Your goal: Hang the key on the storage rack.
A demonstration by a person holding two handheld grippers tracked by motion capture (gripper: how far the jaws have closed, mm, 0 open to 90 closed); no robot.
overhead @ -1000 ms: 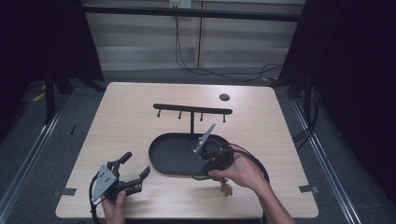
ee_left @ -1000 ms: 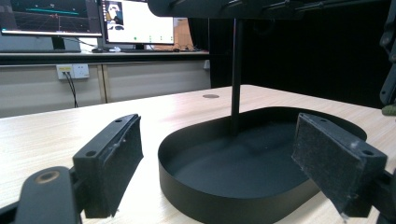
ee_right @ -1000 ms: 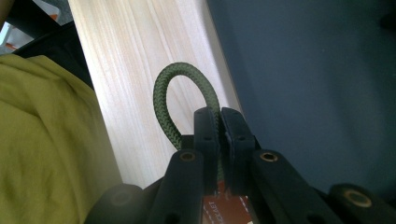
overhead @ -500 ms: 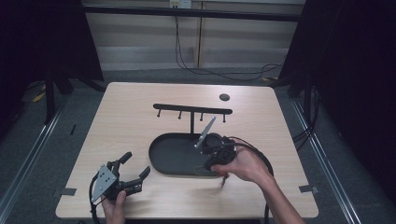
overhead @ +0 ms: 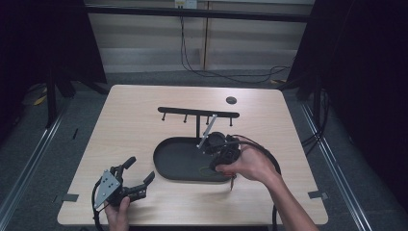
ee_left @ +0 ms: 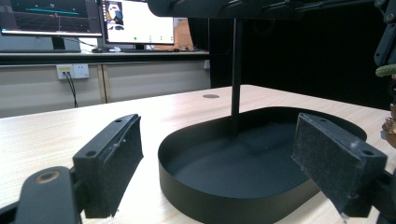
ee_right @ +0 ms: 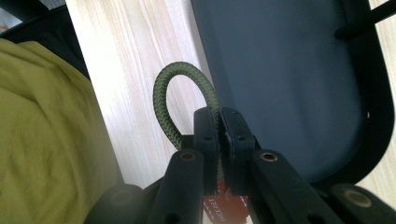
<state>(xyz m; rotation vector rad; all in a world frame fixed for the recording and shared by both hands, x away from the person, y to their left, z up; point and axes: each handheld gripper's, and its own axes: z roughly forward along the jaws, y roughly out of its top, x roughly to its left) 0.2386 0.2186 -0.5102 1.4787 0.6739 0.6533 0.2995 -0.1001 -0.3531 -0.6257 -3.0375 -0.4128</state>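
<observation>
High view showed us the pale wooden table (overhead: 144,120) carrying our landmark, the black oval tray (overhead: 180,161) with a hook rack (overhead: 198,112) rising from its far side; our right gripper (overhead: 222,153) hung over the tray's right end and our left gripper (overhead: 126,185) sat well off the tray's near-left edge, jaws spread wide and empty. Right gripper view had the jaws pinched tight on a green braided cord loop (ee_right: 175,100), a red tag just below the pads. For hanging it well, we judged we should keep the loop's arch open and upright and approach a rack peg squarely.
</observation>
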